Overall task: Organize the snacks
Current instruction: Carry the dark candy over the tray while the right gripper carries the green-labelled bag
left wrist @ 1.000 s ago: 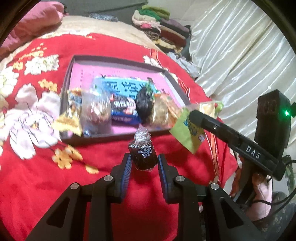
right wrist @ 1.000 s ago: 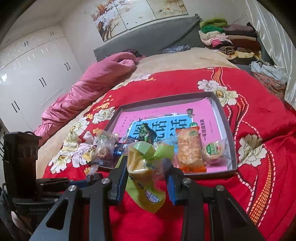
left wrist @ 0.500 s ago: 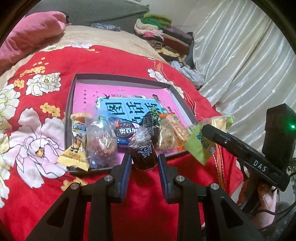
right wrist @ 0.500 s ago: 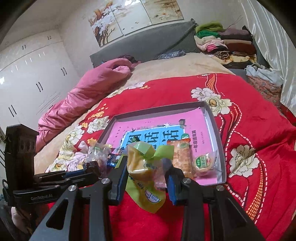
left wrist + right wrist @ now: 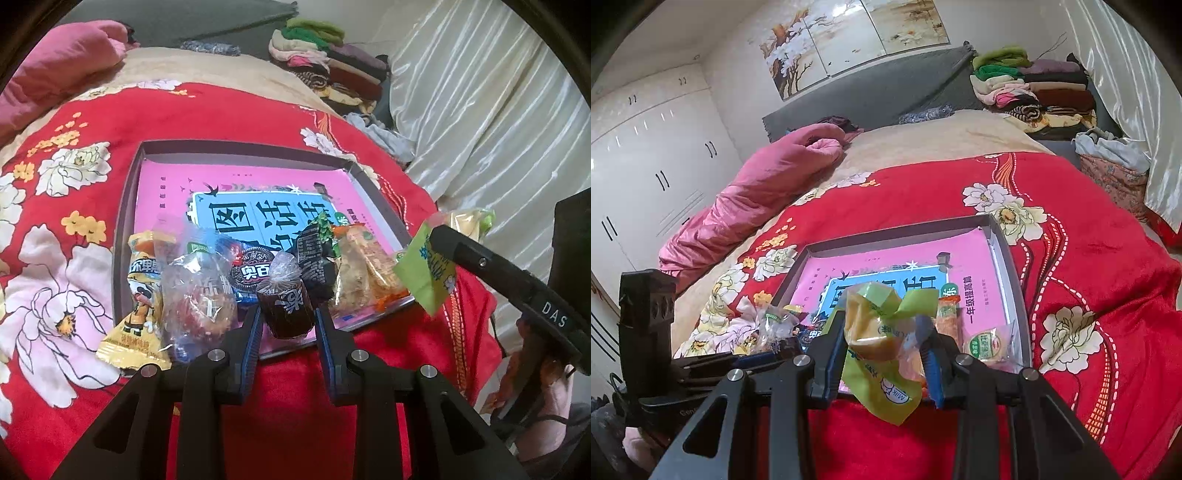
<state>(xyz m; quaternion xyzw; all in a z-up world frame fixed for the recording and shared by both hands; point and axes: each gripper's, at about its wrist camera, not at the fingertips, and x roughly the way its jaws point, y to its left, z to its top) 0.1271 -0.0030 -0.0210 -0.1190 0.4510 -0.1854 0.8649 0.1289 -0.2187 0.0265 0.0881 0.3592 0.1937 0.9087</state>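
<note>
Snacks are held in both tools above the near rim of the grey tray [image 5: 127, 206]: the left gripper [image 5: 288, 325] pinches a small dark jelly cup [image 5: 286, 308] across its body, and the right gripper [image 5: 882, 350] is clamped on a yellow-green wrapped bun [image 5: 871, 330]. The cup looks light, fairly stiff and slick in its crinkled film, so the mid-body hold suits it. The bun appears soft and crushable, best taken lightly across the cake, not by its loose wrapper tail.

Book [image 5: 258, 192] title half hidden under snacks at 6 o'clock. Cookie pack [image 5: 251, 273] mostly covered by jelly [image 5: 286, 310]. Bread [image 5: 875, 332] hiding the tray [image 5: 1008, 258] centre (print unreadable). Left gripper [image 5: 768, 356] fingertips lost behind wrappers, 9 o'clock.
</note>
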